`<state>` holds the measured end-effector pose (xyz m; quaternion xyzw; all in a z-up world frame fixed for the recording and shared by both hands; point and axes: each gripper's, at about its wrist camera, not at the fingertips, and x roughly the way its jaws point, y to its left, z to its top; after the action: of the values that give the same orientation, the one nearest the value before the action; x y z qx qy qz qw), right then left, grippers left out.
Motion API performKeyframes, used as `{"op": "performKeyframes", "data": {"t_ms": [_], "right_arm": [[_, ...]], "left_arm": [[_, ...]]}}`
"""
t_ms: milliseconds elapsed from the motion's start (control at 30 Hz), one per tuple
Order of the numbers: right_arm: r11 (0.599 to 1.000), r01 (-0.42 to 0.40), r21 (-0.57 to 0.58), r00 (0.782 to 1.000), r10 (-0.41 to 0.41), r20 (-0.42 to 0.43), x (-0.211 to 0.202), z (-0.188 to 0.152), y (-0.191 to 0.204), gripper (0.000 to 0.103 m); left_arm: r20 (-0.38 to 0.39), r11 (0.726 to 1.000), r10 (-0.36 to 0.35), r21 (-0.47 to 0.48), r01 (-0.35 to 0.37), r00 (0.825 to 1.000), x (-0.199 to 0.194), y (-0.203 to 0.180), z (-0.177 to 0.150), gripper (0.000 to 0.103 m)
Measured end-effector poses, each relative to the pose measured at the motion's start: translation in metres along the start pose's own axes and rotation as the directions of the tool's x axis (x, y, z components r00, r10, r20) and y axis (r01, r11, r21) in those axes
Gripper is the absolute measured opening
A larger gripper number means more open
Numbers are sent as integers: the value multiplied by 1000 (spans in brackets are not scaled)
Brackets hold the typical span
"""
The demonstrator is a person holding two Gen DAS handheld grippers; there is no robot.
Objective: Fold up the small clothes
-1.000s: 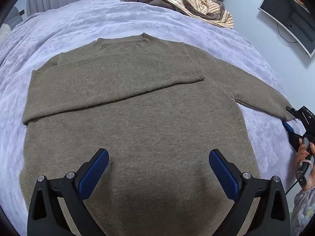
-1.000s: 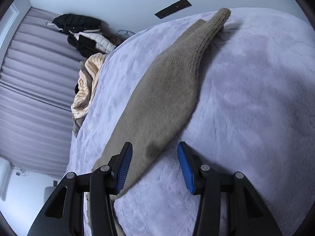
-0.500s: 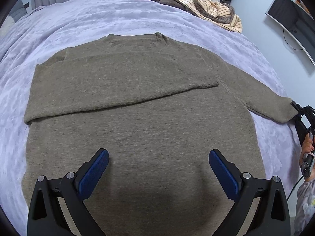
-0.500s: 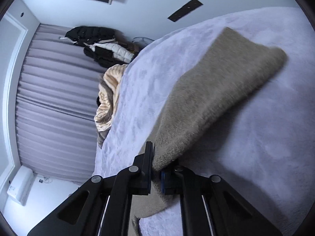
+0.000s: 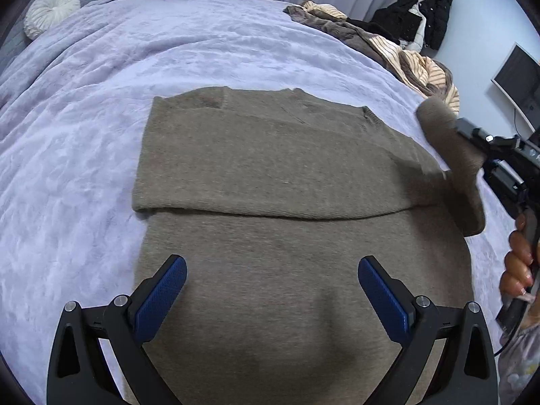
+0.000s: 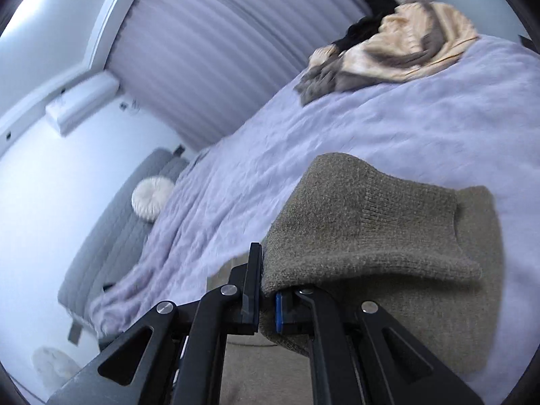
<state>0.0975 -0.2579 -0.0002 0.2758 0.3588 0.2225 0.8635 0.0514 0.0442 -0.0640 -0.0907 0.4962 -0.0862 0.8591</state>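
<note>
An olive-brown knitted sweater (image 5: 276, 236) lies flat on the lavender bed cover (image 5: 84, 135), its left sleeve folded across the chest. My left gripper (image 5: 271, 290) hovers open over the sweater's lower half with nothing between its blue pads. At the right edge of the left wrist view, my right gripper (image 5: 462, 128) holds the right sleeve (image 5: 452, 155) lifted off the bed. In the right wrist view that gripper (image 6: 268, 290) is shut on the sleeve (image 6: 371, 229), whose cuff end drapes over to the right.
A heap of striped and brown clothes (image 5: 388, 47) lies at the far right of the bed. Dark jackets (image 5: 425, 10) hang beyond it, near a monitor (image 5: 516, 77). A round white cushion (image 5: 50, 10) rests on a grey chair at the far left. A person's hand (image 5: 519, 256) grips the right tool.
The right gripper shut on the sleeve's end, lifted it off the bed and swung it inward toward the sweater's body while rolling. The left gripper shifted over the sweater, still open.
</note>
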Motion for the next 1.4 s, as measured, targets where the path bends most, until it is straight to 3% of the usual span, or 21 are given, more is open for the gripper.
{"op": "performKeyframes", "data": {"t_ms": [67,167,200,233,267,300,333,433,467,500,567,633,733,767,833,867,967,1067,1133,1233,1400], "right_arm": [[999,36,-35,992,-40,-122,51,-24,11,7],[986,164,-4,949,-159,-272,101,-55,-1,10],[983,181,31,944,-165,-287,104,-63,-6,17],[983,166,76,952,-140,-272,100,-69,-10,19],[982,148,120,963,-115,-245,93,-71,-14,28],[978,138,158,971,-103,-215,84,-70,-17,45],[973,129,193,980,-95,-175,76,-69,-21,50],[952,136,275,989,-113,-98,66,-49,-30,46],[948,151,279,987,-131,-88,68,-40,-29,24],[952,172,255,984,-156,-84,70,-31,-24,8],[973,186,136,981,-177,-79,79,-20,0,8],[977,207,-57,973,-212,-95,100,-17,40,8],[922,204,-330,944,-274,-182,130,-46,89,10],[894,199,-401,927,-305,-220,142,-59,101,13],[846,208,-491,897,-365,-249,154,-81,112,30],[840,208,-501,891,-374,-258,153,-89,112,45],[896,191,-400,906,-318,-280,131,-91,94,50],[961,198,-194,930,-247,-273,87,-83,51,50],[976,211,-58,942,-219,-256,54,-82,22,50],[963,224,148,962,-194,-195,0,-88,-27,50],[879,220,424,975,-201,-89,-56,-96,-93,51]], "left_arm": [[4,1000,11,-22,-11,1000,-1,16,-1,102],[10,999,24,-43,-23,1000,-3,40,-4,102],[14,999,29,-46,-28,999,-4,46,-6,102],[16,998,35,-51,-34,999,-3,52,-8,102],[15,998,37,-55,-36,999,-2,56,-9,102],[12,998,33,-61,-33,999,0,60,-9,102],[7,997,29,-66,-28,1000,2,64,-10,102],[-8,997,19,-81,-20,1000,8,71,-14,102],[-9,996,16,-86,-16,1000,8,72,-16,102],[-6,996,12,-91,-12,1000,7,73,-18,102],[-2,995,10,-95,-10,1000,5,75,-20,102],[-3,995,16,-99,-16,1000,5,78,-22,102],[-7,993,23,-113,-23,1000,5,83,-22,102],[-8,993,24,-118,-25,1000,5,84,-22,102],[-9,992,24,-124,-25,1000,5,85,-22,102],[-9,992,26,-125,-27,1000,4,85,-22,102],[-9,993,22,-117,-23,1000,4,83,-19,102],[-5,994,1,-109,-2,1000,7,77,-11,102],[0,994,-19,-107,19,1000,10,70,-4,102],[18,996,-33,-78,34,999,14,54,12,102],[34,999,-13,-46,14,999,35,30,47,102]]}}
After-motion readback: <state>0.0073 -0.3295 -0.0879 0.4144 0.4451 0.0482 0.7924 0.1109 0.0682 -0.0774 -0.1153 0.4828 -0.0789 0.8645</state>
